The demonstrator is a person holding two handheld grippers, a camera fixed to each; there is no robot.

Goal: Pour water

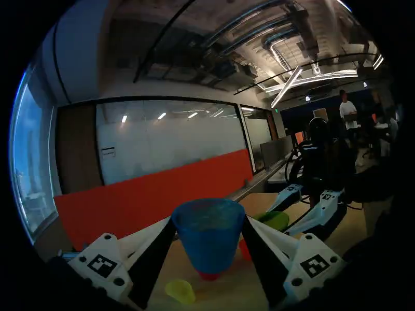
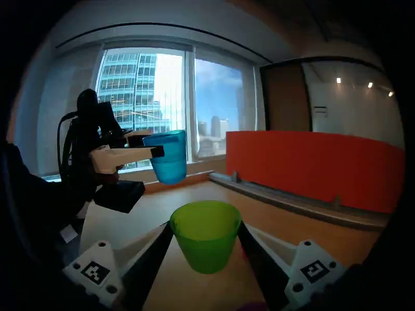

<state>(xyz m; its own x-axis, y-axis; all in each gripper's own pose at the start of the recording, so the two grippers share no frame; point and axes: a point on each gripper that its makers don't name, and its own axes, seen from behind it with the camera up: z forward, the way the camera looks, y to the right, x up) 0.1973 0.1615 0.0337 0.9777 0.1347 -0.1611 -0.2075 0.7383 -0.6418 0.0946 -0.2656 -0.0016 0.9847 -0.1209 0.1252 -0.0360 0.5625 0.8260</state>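
Observation:
My left gripper [image 1: 207, 228] is shut on a translucent blue cup [image 1: 208, 236], held upright above the wooden table [image 1: 233, 290]. The right gripper view shows that blue cup [image 2: 167, 155] raised at the left, in the left gripper [image 2: 155, 146]. My right gripper [image 2: 206, 233] is shut on a green cup [image 2: 206, 236], also upright. From the left gripper view, the green cup [image 1: 273, 220] and right gripper [image 1: 284, 210] sit just beyond the blue cup, to its right. I cannot tell whether either cup holds water.
A small yellow cup [image 1: 180, 290] stands on the table below the blue cup, and something red [image 1: 210, 276] peeks out behind it. An orange partition [image 2: 321, 166] runs along the table's far edge. A window [image 2: 171, 103] lies beyond, and a person [image 1: 347, 111] stands far off.

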